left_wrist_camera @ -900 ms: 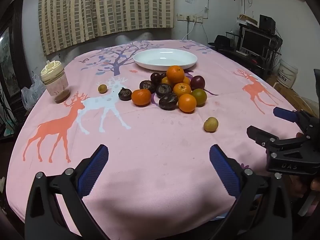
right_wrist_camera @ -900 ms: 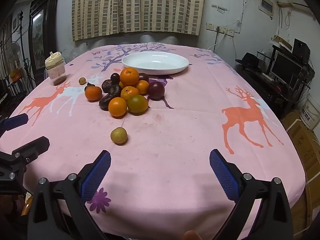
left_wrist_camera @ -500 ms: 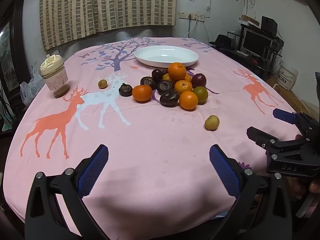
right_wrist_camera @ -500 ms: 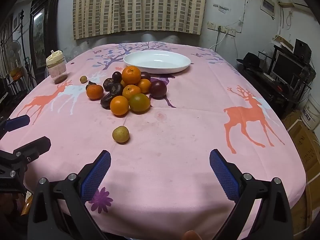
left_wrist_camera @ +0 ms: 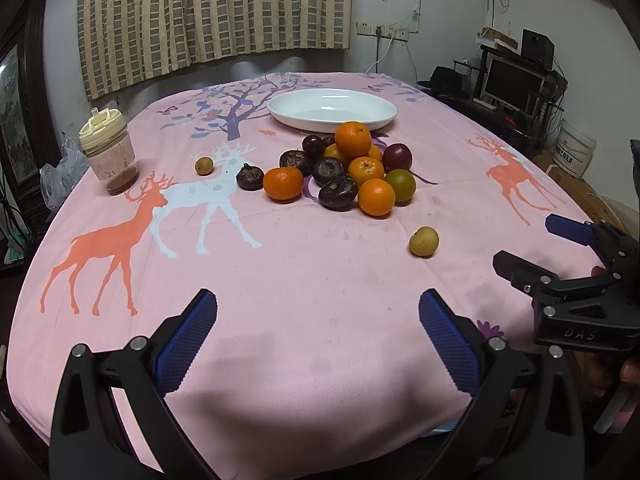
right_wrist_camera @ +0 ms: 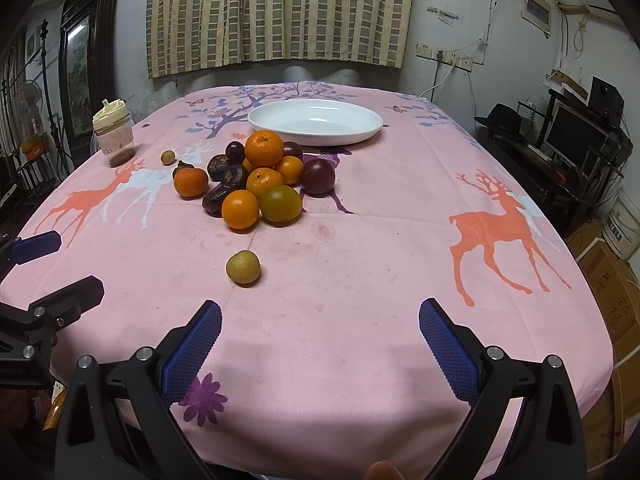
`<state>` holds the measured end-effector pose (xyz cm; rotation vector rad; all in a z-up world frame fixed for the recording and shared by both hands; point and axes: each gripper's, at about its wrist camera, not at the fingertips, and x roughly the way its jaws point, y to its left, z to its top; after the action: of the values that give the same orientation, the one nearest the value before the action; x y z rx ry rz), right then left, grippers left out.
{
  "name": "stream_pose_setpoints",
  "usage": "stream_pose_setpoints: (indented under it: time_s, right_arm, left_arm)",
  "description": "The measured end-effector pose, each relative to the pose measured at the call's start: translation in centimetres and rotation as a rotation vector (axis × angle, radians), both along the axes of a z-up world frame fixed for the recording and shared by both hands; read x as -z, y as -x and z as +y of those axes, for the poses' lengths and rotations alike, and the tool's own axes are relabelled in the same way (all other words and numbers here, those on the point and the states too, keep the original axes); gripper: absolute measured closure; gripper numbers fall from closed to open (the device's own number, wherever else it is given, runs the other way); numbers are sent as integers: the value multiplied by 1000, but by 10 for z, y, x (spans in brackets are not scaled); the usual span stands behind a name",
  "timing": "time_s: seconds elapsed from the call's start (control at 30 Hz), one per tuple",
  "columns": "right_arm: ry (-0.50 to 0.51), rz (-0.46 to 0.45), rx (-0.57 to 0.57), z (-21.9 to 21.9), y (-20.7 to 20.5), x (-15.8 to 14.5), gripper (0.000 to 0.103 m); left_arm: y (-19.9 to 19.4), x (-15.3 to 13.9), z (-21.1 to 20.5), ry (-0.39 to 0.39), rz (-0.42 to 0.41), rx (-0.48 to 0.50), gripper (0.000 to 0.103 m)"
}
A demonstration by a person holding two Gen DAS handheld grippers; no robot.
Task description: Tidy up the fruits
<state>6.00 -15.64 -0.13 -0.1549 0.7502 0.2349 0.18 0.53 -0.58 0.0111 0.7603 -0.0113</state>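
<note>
No sorting is done: the white dish (right_wrist_camera: 316,122) at upper centre is empty, the fruit pile (right_wrist_camera: 256,182) remains on the counter (right_wrist_camera: 360,260), both grippers' jaws released.

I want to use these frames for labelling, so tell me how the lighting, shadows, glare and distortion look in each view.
Left wrist view: dim, warm room light; heavy fisheye bending and dark corners; a soft shadow on the tablecloth near the open left gripper; faint sheen on the white plate; fruit pile sharp. Right wrist view: same bending and dark corners; shadow near the open right gripper; curtain evenly lit.
</note>
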Motion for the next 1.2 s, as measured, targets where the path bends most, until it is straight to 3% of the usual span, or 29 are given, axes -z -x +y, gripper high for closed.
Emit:
stream_pose_setpoints:
  time_s: [1.2]
  right_arm:
    - [-1,6,0,3,-1,3,4]
  left_arm:
    - [1,4,-2,-13,3,3,4]
